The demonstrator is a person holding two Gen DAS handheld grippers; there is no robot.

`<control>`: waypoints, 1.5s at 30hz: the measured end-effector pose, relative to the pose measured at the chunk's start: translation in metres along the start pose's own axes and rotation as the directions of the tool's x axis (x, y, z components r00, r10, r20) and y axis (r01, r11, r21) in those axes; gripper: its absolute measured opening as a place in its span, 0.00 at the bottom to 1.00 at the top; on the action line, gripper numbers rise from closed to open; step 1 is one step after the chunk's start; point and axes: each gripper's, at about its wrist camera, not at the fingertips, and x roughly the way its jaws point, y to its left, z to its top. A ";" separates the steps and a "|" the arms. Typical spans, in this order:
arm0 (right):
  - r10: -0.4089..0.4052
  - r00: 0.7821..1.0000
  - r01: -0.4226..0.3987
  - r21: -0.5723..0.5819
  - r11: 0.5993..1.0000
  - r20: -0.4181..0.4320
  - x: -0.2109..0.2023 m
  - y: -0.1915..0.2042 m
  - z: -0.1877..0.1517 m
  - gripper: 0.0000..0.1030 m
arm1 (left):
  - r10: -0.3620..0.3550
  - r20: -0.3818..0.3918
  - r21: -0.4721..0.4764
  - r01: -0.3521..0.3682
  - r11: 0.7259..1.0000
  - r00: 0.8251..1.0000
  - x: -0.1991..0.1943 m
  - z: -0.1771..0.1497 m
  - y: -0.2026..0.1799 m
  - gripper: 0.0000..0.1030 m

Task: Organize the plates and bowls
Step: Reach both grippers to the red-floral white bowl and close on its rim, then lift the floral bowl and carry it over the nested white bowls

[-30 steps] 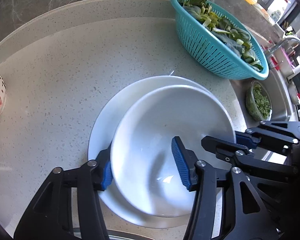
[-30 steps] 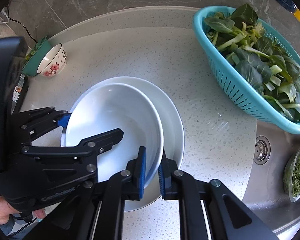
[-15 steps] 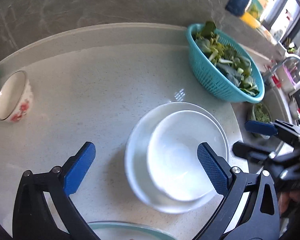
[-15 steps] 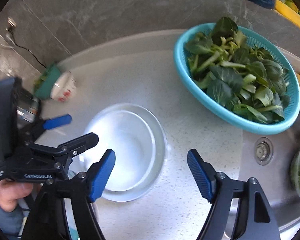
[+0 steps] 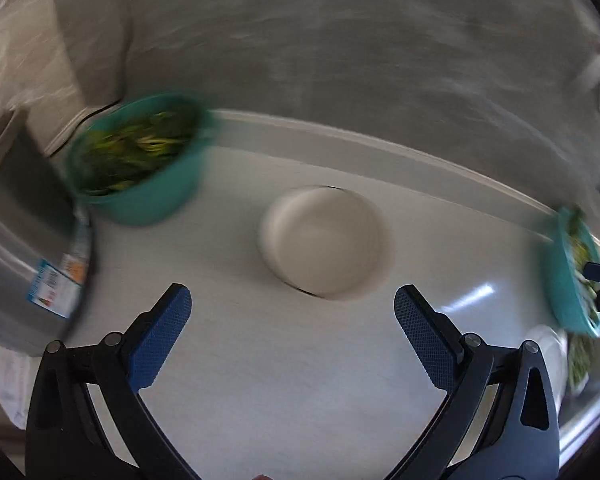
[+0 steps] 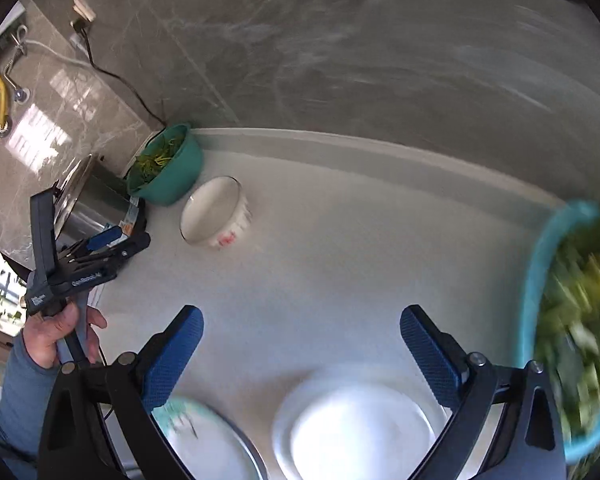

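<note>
You are lining up your left claw (image 5: 292,330), pads wide apart and empty, on the floral bowl (image 5: 324,240) standing alone on the tabletop (image 5: 300,380). Your right claw (image 6: 300,354), likewise spread and empty, is hovering near the stacked white bowl (image 6: 356,432); next, I judge, close on the floral bowl's rim.

Small bowl (image 6: 216,212): white, red floral print on outer wall. Round bowl (image 6: 168,166): teal, filled with green and yellow-green leaves. Colander basket (image 6: 572,328): turquoise, holding dark and pale green vegetables. Stacked bowl and plate (image 6: 356,428): plain white. Countertop (image 6: 360,248): pale grey, finely speckled. Wall: grey marbled. Both gripper pads (image 6: 172,356): blue, cross-hatched, on black frames. Pot (image 5: 16,248): brushed steel, blue-orange label.
</note>
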 end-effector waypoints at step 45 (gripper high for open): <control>0.051 0.964 -0.026 0.100 0.995 -0.260 0.207 0.065 0.082 0.17 | -0.085 -0.200 0.017 0.090 0.996 0.976 0.103 0.047 0.024 0.06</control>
